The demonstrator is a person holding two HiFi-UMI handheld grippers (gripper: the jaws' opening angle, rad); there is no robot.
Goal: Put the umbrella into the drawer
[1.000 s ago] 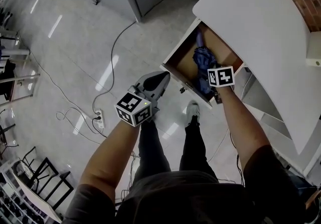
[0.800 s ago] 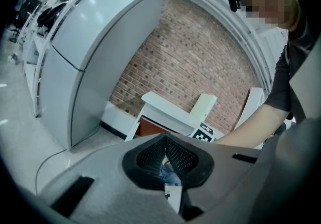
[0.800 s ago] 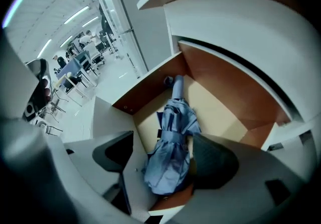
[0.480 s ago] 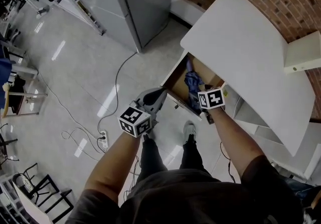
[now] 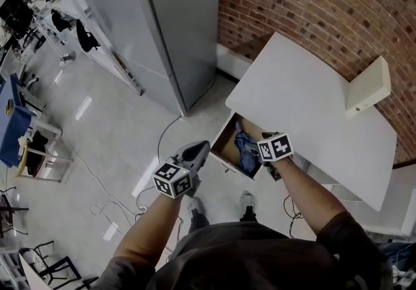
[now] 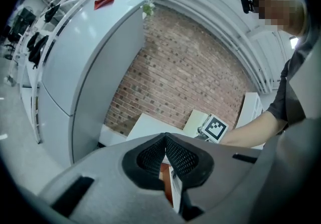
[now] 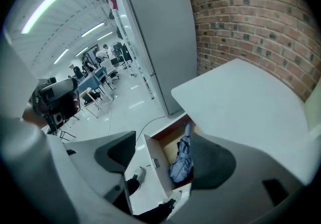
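Note:
The blue folded umbrella (image 5: 246, 149) lies inside the open wooden drawer (image 5: 225, 139) under the white table (image 5: 305, 103). In the right gripper view the umbrella (image 7: 181, 161) shows far below, between the pads of my right gripper (image 7: 163, 160), which is open and holds nothing. That gripper's marker cube (image 5: 275, 147) hovers over the drawer's right end. My left gripper (image 5: 202, 146) is shut and empty. It hangs over the floor just left of the drawer front, and its pads (image 6: 165, 150) meet.
A tall grey fridge (image 5: 172, 19) stands left of the table against a brick wall (image 5: 312, 2). A white box (image 5: 368, 87) sits on the table's far right. A cable (image 5: 162, 145) runs over the pale floor. My feet (image 5: 247, 199) stand before the drawer.
Both grippers and the head camera have risen well away from the drawer. The right gripper has lifted off the umbrella, which stays in the drawer. The left gripper stays shut.

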